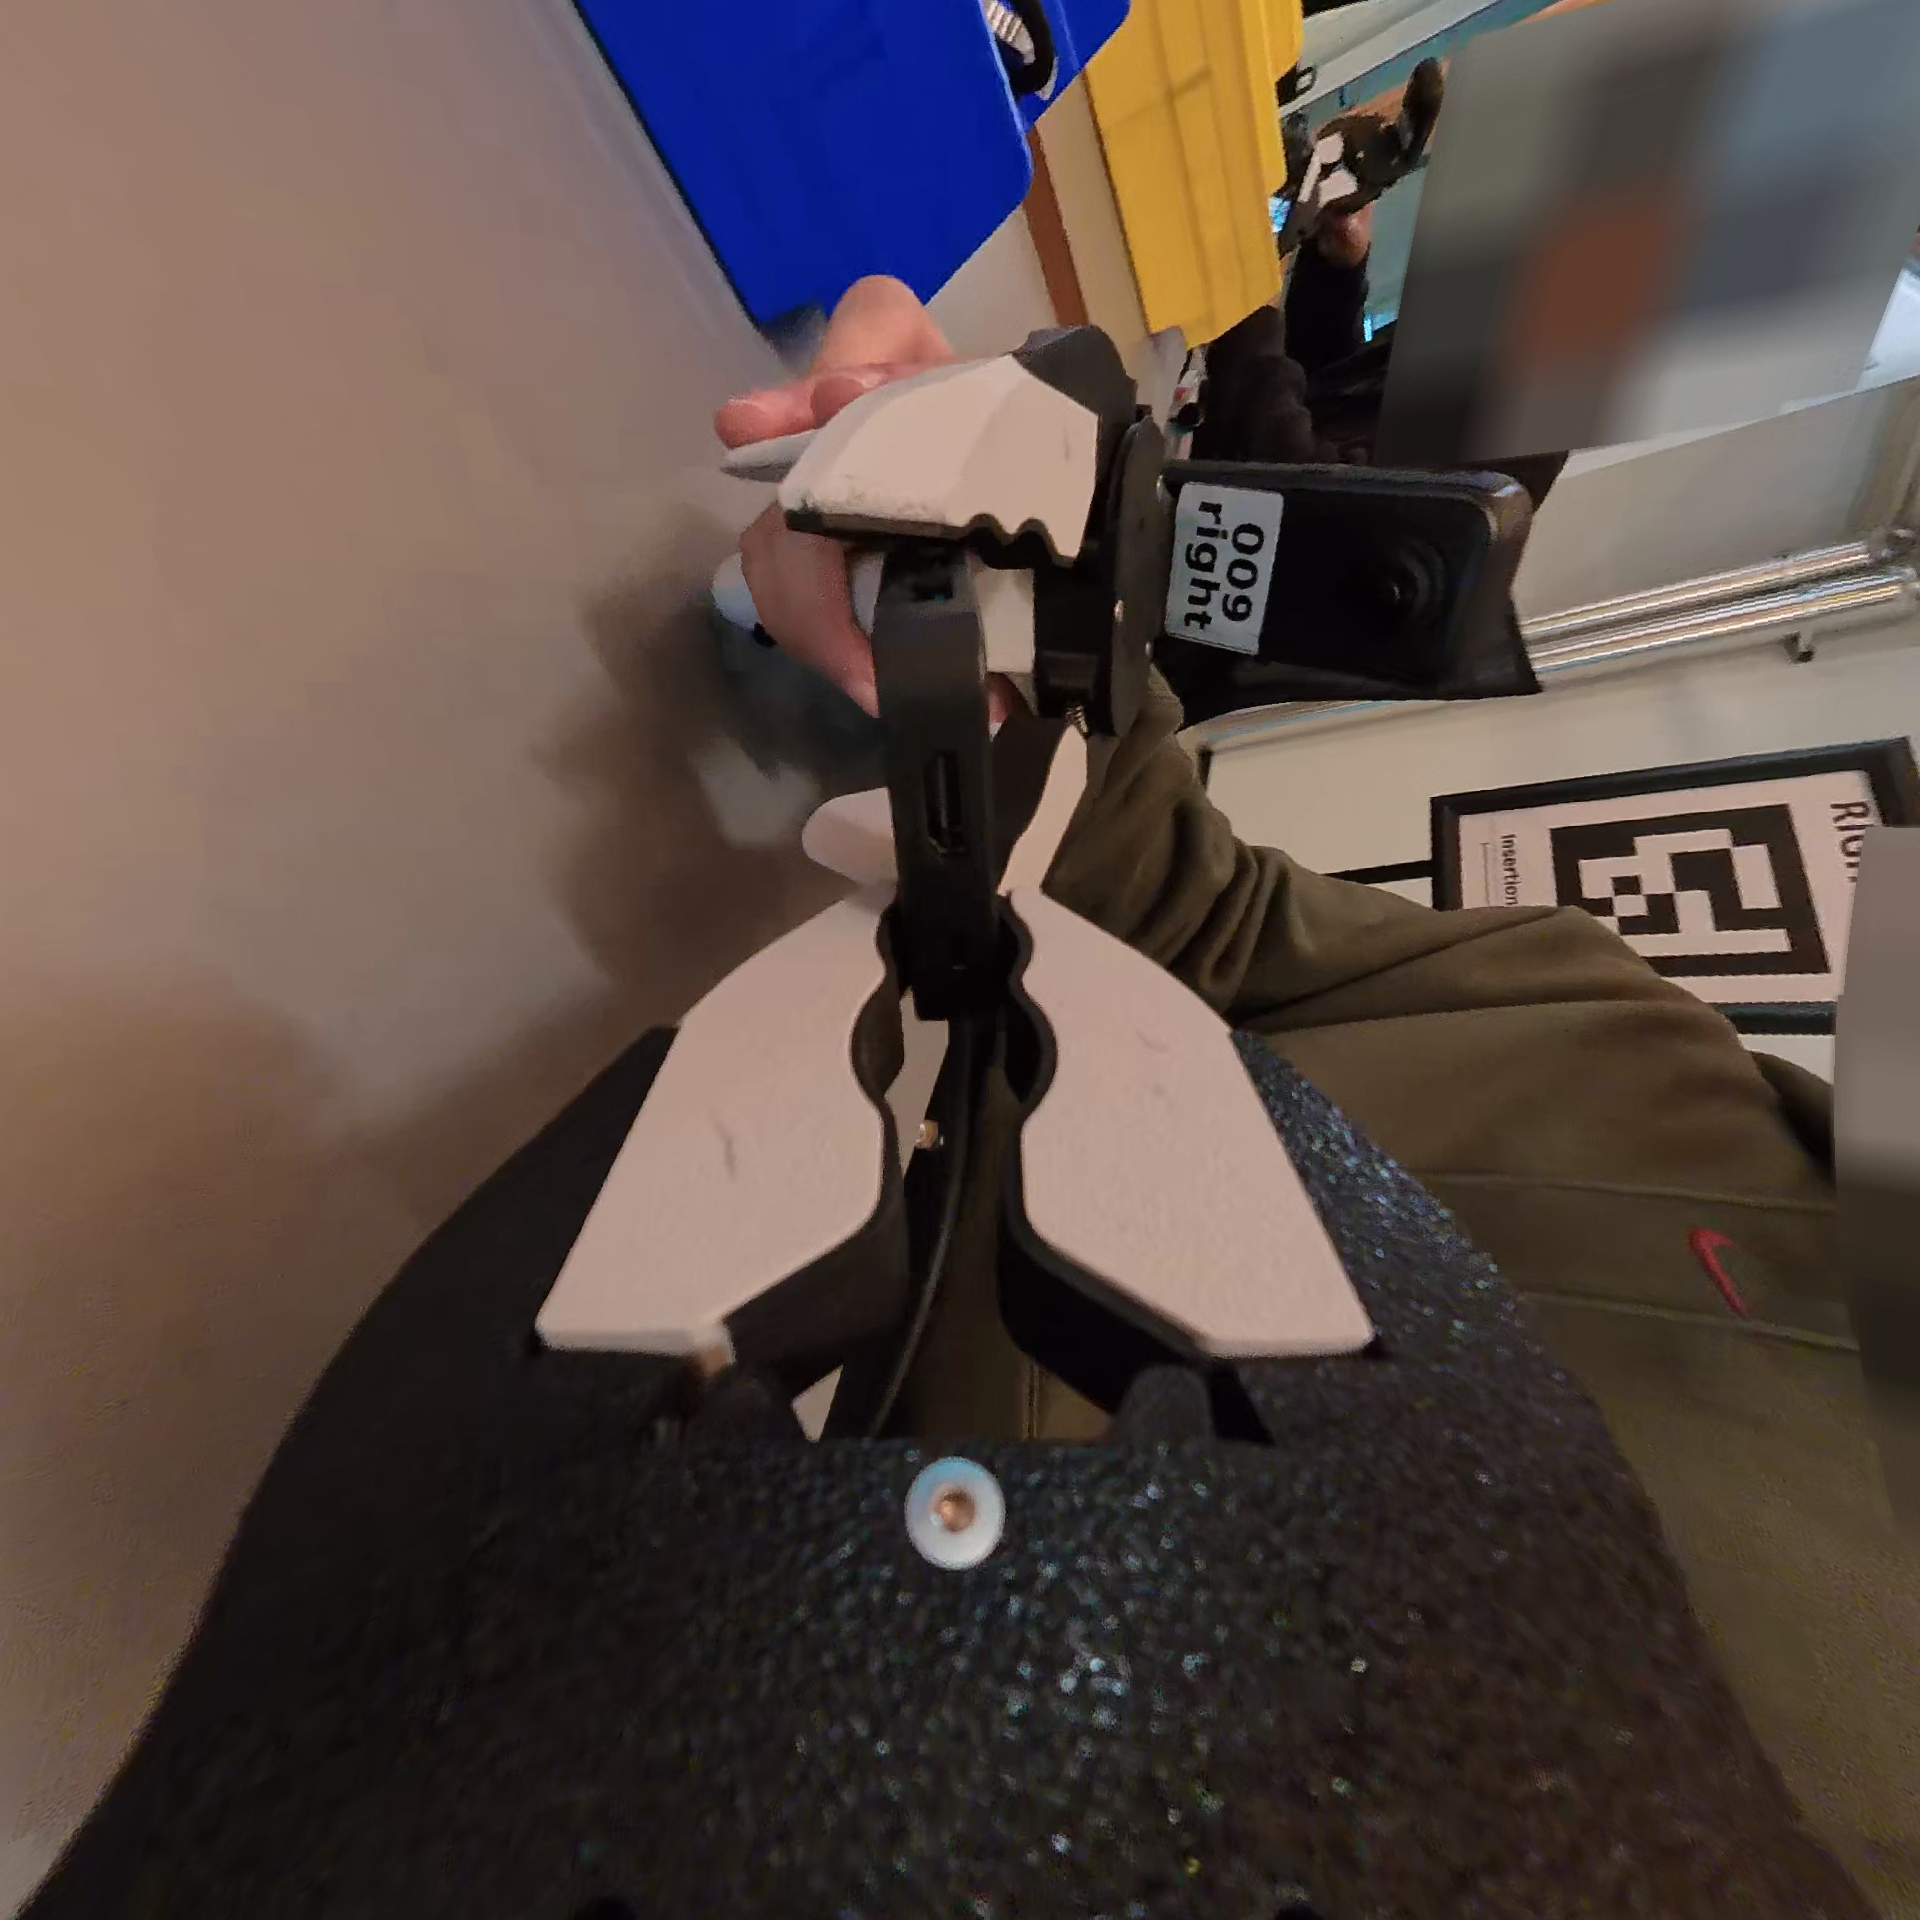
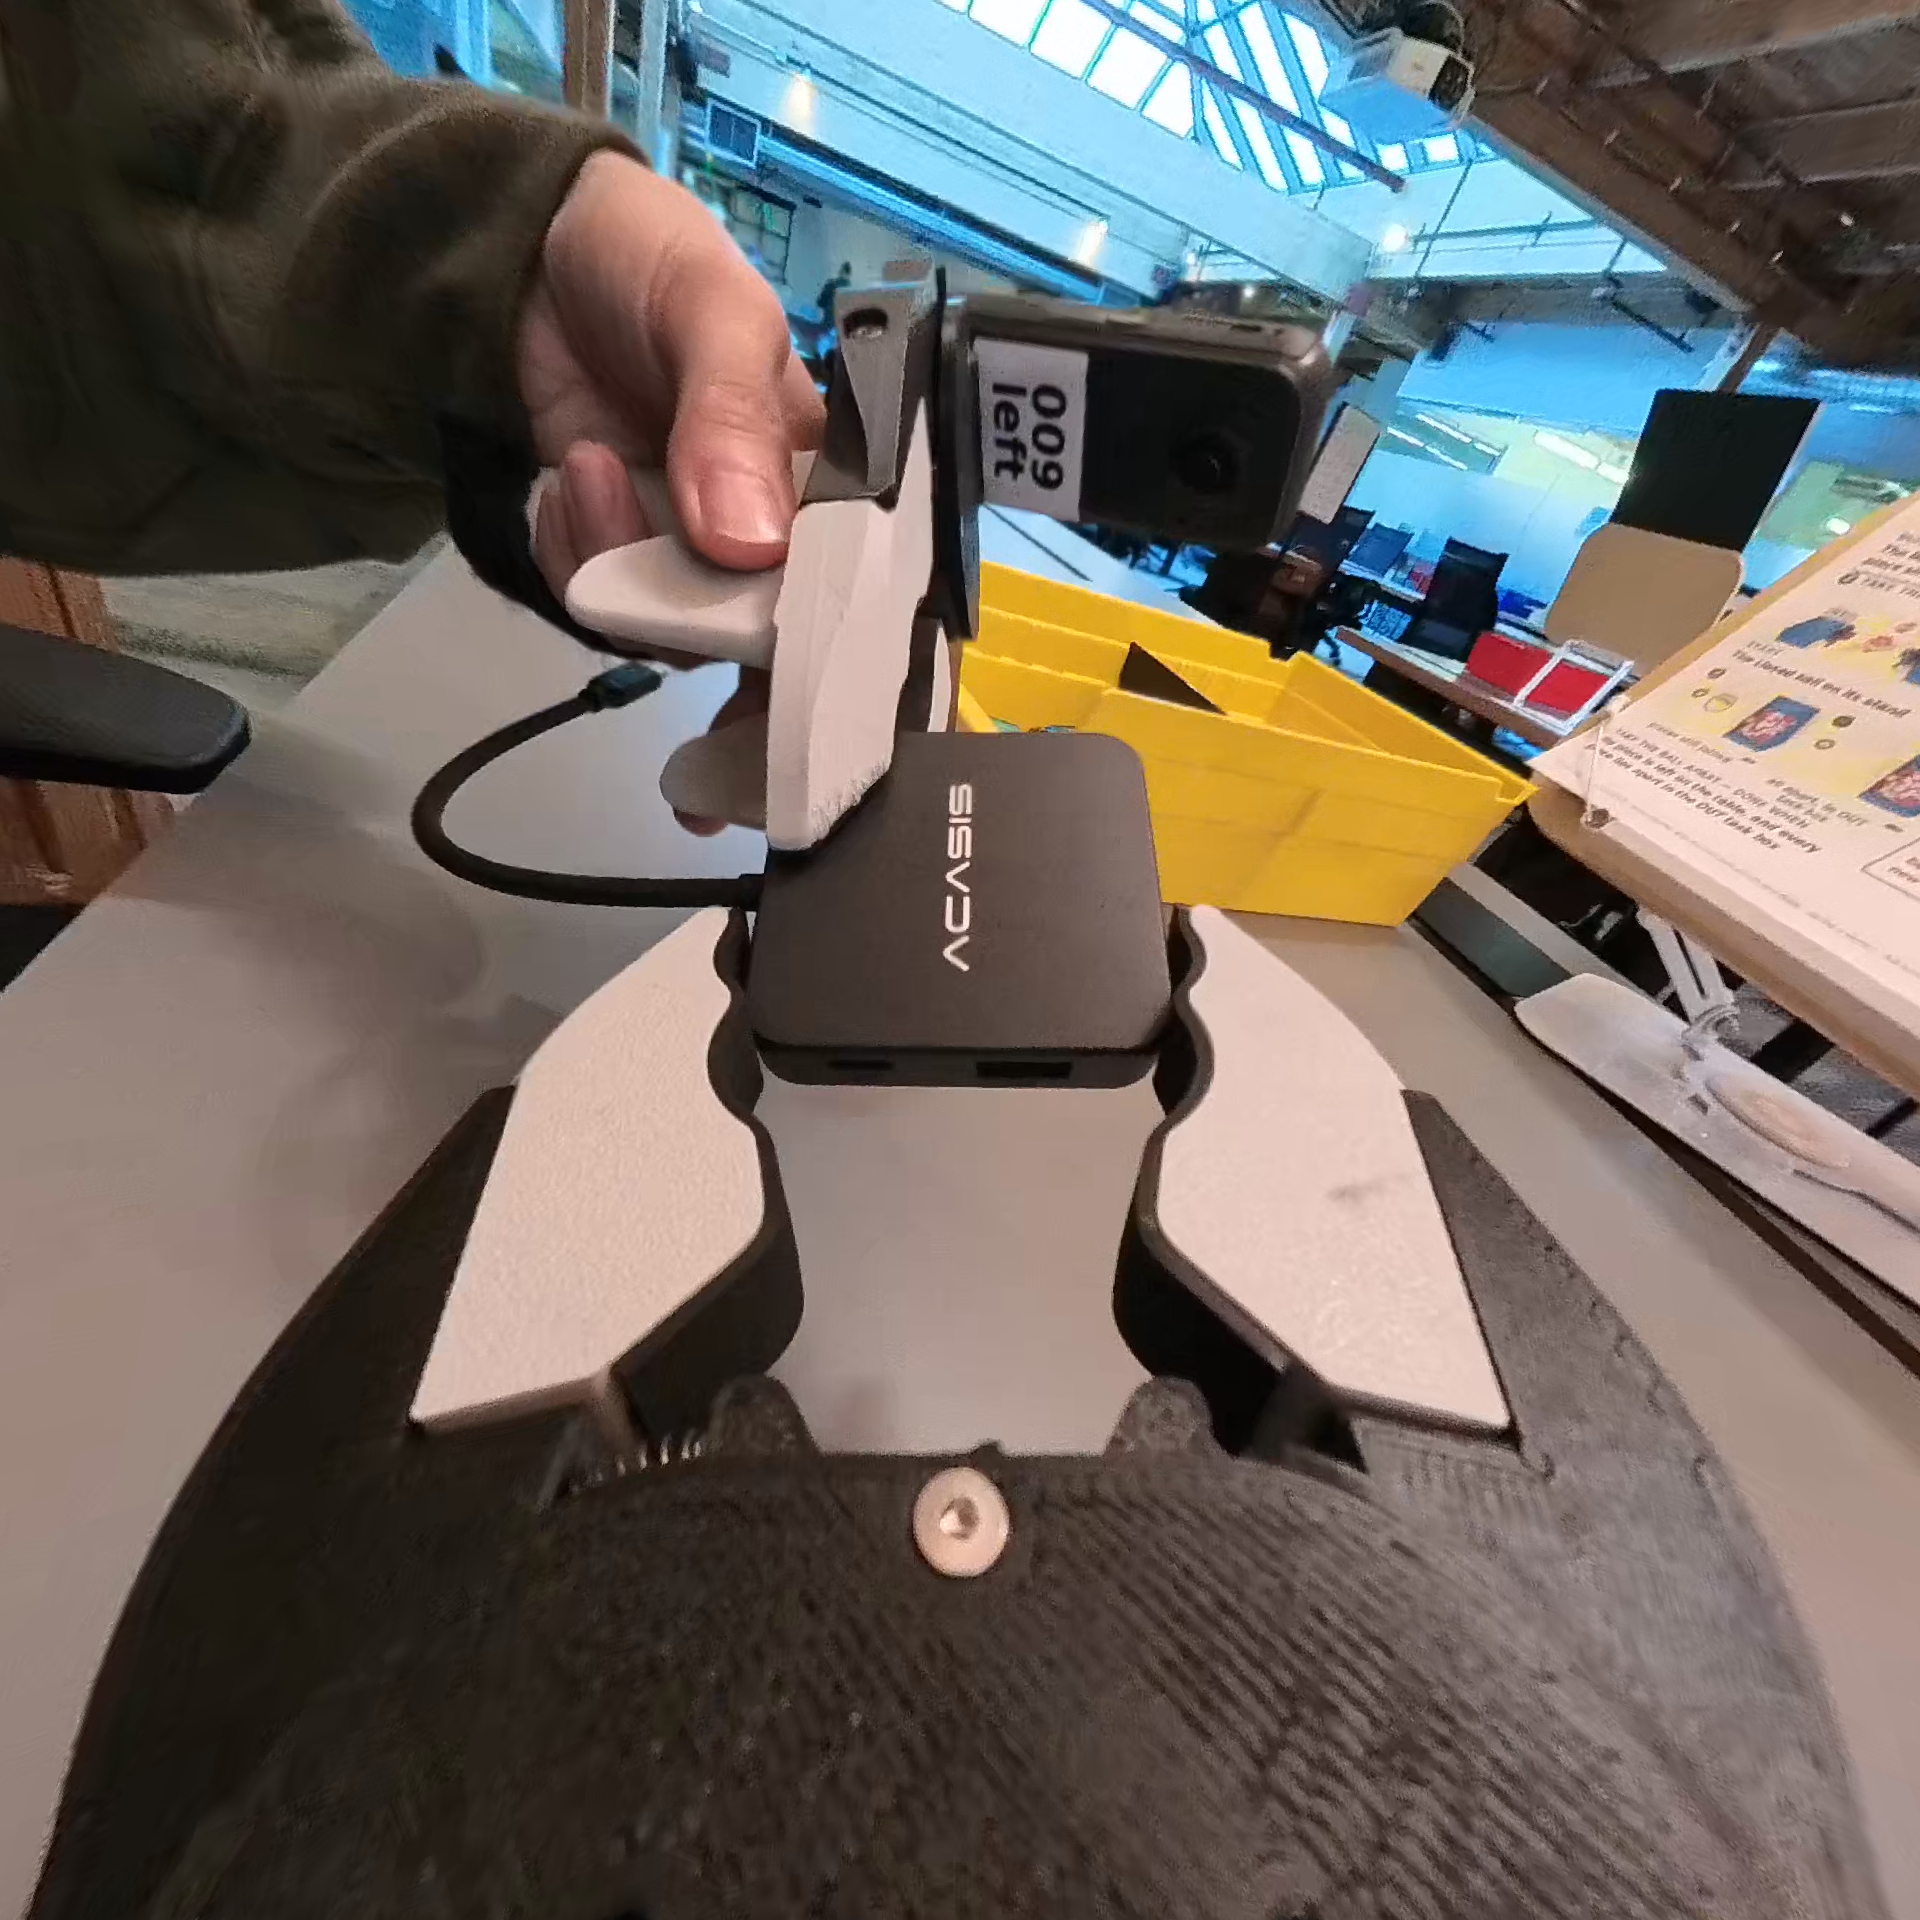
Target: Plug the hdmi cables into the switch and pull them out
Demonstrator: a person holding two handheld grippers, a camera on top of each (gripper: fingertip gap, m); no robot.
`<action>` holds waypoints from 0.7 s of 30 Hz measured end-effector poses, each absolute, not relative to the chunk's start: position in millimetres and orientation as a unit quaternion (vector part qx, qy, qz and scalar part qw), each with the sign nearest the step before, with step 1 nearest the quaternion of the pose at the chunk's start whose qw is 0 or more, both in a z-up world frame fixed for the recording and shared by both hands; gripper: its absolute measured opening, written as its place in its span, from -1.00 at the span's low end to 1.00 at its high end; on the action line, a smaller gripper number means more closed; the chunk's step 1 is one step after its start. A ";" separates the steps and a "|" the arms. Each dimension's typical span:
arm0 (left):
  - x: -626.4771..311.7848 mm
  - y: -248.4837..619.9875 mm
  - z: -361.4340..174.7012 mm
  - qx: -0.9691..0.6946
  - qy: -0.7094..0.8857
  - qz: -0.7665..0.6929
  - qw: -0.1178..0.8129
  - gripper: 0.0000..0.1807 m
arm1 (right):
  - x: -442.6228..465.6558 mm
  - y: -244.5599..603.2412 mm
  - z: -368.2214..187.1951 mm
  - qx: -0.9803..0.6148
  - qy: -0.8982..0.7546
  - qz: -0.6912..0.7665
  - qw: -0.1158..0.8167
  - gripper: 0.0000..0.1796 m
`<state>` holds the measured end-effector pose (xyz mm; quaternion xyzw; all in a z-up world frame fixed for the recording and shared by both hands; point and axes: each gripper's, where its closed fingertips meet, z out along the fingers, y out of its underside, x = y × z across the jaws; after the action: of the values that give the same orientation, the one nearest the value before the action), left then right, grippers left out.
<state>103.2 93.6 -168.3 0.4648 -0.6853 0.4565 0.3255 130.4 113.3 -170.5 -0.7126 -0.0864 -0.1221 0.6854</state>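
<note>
Both hand-held grippers, right [image 2: 961,997] and left [image 1: 951,966], clamp the switch [image 2: 956,904] (black).

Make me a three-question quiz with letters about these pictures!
1. Where is the yellow bin? A) behind the switch B) under a chair C) inside a claw
2. What colour is the switch? A) red B) black C) green
3. In the right wrist view, the ports on the switch's near edge are: A) empty B) plugged C) taped

Answers: 1 A, it sits on the table past the switch; 2 B, its shell is black; 3 A, both slots are open, while the left claw and right claw pinch it.
</note>
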 end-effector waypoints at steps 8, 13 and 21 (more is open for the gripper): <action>134.1 126.9 -114.1 0.437 -0.692 0.548 0.172 -0.68 | 145.9 96.9 -161.9 -0.686 -0.031 -0.081 0.722 -0.16; 196.4 267.1 -85.8 0.521 -0.692 0.470 -0.169 -0.65 | 160.7 77.6 -144.5 -0.628 0.017 -0.051 0.776 -0.16; 200.3 418.0 -197.2 0.683 -0.706 0.112 -0.152 -0.44 | 163.6 71.3 -139.2 -0.606 0.023 -0.031 0.795 -0.16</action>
<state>200.3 418.0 -197.2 0.6828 -0.7059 0.1115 -0.1517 163.6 71.3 -139.2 -0.6057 0.0233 -0.0314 0.7947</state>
